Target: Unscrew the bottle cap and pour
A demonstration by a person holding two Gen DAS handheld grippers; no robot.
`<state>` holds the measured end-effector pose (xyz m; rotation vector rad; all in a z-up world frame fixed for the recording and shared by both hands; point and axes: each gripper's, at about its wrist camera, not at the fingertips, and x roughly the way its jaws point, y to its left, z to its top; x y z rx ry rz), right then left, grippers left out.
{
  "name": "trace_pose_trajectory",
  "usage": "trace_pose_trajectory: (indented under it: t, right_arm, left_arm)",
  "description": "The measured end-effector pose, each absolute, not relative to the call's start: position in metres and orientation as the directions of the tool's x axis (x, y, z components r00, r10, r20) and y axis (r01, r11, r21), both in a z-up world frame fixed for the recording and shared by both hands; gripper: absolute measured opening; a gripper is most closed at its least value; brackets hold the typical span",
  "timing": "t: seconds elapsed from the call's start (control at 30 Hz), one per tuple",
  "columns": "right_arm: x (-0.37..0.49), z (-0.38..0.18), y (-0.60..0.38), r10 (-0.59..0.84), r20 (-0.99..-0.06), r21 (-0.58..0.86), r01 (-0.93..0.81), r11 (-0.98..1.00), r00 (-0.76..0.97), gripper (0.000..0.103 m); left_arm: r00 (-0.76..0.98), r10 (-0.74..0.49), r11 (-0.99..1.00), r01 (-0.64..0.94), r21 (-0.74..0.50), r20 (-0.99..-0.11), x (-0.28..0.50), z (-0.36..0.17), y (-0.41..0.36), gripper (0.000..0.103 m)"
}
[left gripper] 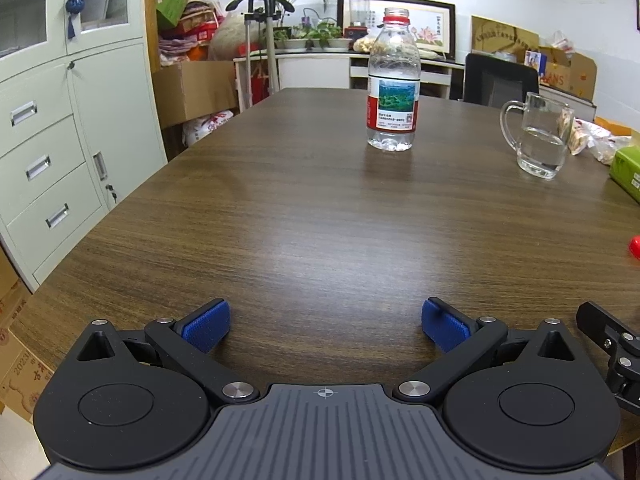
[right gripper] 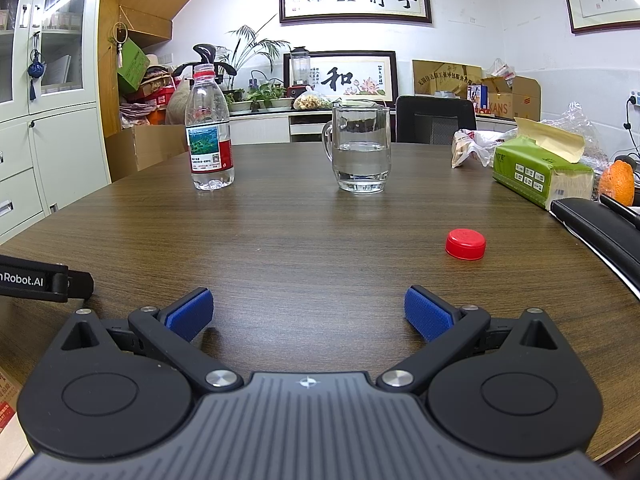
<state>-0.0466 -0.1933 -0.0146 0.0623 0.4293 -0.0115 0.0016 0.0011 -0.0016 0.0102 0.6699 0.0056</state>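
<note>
A clear plastic bottle (left gripper: 393, 84) with a red label stands upright and uncapped on the brown table (left gripper: 304, 208); only a little water shows at its bottom. It also shows in the right wrist view (right gripper: 209, 132). A glass mug (left gripper: 538, 136) about half full of water stands to its right, also in the right wrist view (right gripper: 361, 148). The red cap (right gripper: 465, 244) lies on the table at the right, its edge showing in the left wrist view (left gripper: 635, 246). My left gripper (left gripper: 325, 324) is open and empty near the front edge. My right gripper (right gripper: 308, 312) is open and empty, left of the cap.
A green tissue box (right gripper: 540, 172), a snack bag (right gripper: 472, 148) and an orange (right gripper: 618, 182) sit at the table's right side. A black chair (right gripper: 436, 124) stands behind the table. Grey cabinets (left gripper: 52, 120) line the left wall.
</note>
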Motion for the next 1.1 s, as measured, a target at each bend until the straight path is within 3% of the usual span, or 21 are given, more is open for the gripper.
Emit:
trace_pose_trajectory:
  t: [1.1]
  right_arm:
    - [-0.0472,-0.0148,-0.1917,0.000,-0.415,0.052,0.023,0.998,0.910,0.102]
  left_arm:
    - [0.791,0.021,1.000,-0.012,0.019,-0.611,0.0024,-0.0026,-0.0036,0.103]
